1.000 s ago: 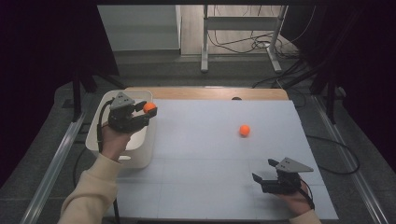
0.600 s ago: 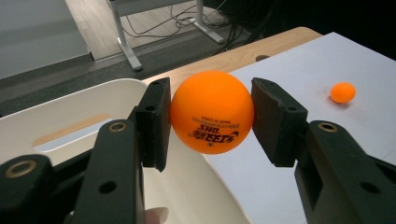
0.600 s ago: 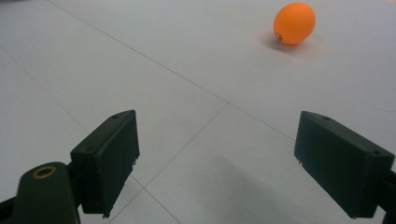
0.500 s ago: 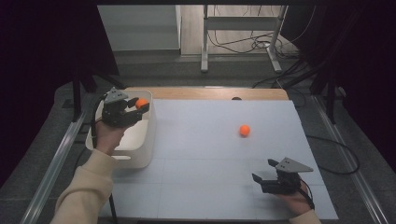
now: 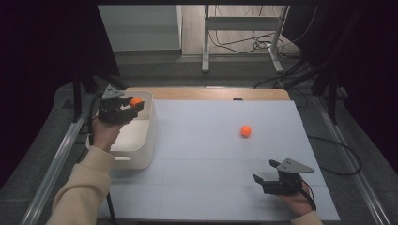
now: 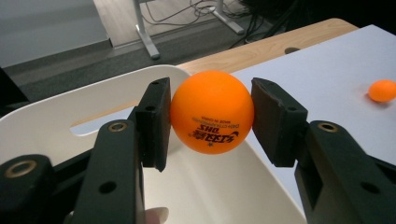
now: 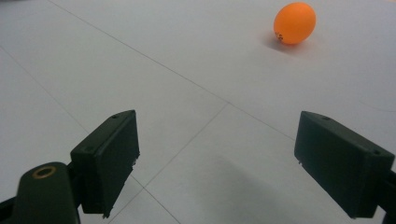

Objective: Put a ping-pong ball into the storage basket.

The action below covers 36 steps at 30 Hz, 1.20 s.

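An orange ping-pong ball [image 6: 211, 112] with black print is clamped between the pads of my left gripper [image 6: 210, 119]. In the high view that gripper [image 5: 135, 104] holds the ball [image 5: 136, 101] over the far part of the white bin [image 5: 149, 136], inside its rim. A second orange ball [image 5: 246, 131] rests on the white table top right of centre, also seen from the left gripper [image 6: 382, 90] and from the right gripper [image 7: 294, 23]. My right gripper [image 5: 265, 171] sits low near the front right of the table, jaws wide apart with nothing between them [image 7: 229, 158].
The bin's inner wall [image 6: 224, 186] curves below the held ball and has a handle slot. A wooden strip [image 5: 211, 93] edges the table's far side. Metal rails [image 5: 61, 154] run along the left and right. Table legs and cables lie on the floor beyond.
My left gripper has carried the ball to the left and a little farther away, from the bin's right rim to over its inside. The right gripper and the loose ball have stayed put.
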Available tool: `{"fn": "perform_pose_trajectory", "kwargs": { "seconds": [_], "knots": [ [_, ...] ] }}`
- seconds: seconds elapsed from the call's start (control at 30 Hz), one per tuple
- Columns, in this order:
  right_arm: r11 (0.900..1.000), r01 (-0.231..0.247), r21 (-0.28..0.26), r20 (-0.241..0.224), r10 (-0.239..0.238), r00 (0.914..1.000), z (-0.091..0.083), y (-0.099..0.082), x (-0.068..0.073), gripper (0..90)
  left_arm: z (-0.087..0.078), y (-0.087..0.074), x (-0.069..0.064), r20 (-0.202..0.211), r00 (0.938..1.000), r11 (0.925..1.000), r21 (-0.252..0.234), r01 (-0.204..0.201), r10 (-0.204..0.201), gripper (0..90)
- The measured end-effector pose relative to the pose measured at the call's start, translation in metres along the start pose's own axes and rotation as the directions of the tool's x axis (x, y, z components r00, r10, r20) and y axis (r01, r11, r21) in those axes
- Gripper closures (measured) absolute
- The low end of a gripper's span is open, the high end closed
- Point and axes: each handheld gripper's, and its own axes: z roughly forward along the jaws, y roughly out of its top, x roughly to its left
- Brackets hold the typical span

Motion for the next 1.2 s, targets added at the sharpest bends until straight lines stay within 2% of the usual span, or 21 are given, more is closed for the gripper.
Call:
{"fn": "perform_pose_trajectory", "kwargs": {
  "seconds": [0.27, 0.47, 0.5, 0.63, 0.73, 0.9, 1.2],
  "knots": [
    [1.0, 0.0, 0.0, 0.0, 0.0, 1.0, 0.0, 0.0, 0.0, 14.3, 0.01, 0.001, 0.007, -0.024, 0.9997, 0.9992, 0.04, 0.007, -0.006, 50.4],
    [1.0, 0.001, 0.001, -0.002, -0.001, 1.0, 0.0, 0.0, 0.0, 14.3, 0.022, -0.002, 0.015, -0.05, 0.9986, 0.9938, 0.108, 0.024, -0.018, 50.4],
    [1.0, 0.001, 0.001, -0.002, -0.001, 1.0, 0.0, 0.0, 0.0, 14.3, 0.022, -0.002, 0.015, -0.05, 0.9986, 0.9938, 0.108, 0.024, -0.018, 50.4],
    [1.0, 0.004, 0.008, 0.002, -0.004, 1.0, 0.0, 0.0, 0.0, 14.3, 0.031, -0.004, 0.02, -0.054, 0.9979, 0.9857, 0.163, 0.043, -0.035, 50.4],
    [1.0, 0.003, 0.005, 0.0, -0.003, 1.0, 0.0, 0.0, 0.0, 14.3, 0.036, -0.005, 0.021, -0.057, 0.998, 0.978, 0.205, 0.038, -0.026, 50.4],
    [1.0, 0.003, 0.005, 0.0, -0.003, 1.0, 0.0, 0.0, 0.0, 14.3, 0.039, -0.007, 0.023, -0.053, 0.9982, 0.9738, 0.224, 0.041, -0.03, 50.4],
    [1.0, 0.002, 0.003, -0.001, -0.002, 1.0, 0.0, 0.0, 0.0, 14.3, 0.036, -0.007, 0.024, -0.051, 0.9982, 0.9751, 0.218, 0.042, -0.032, 50.2]
  ]
}}
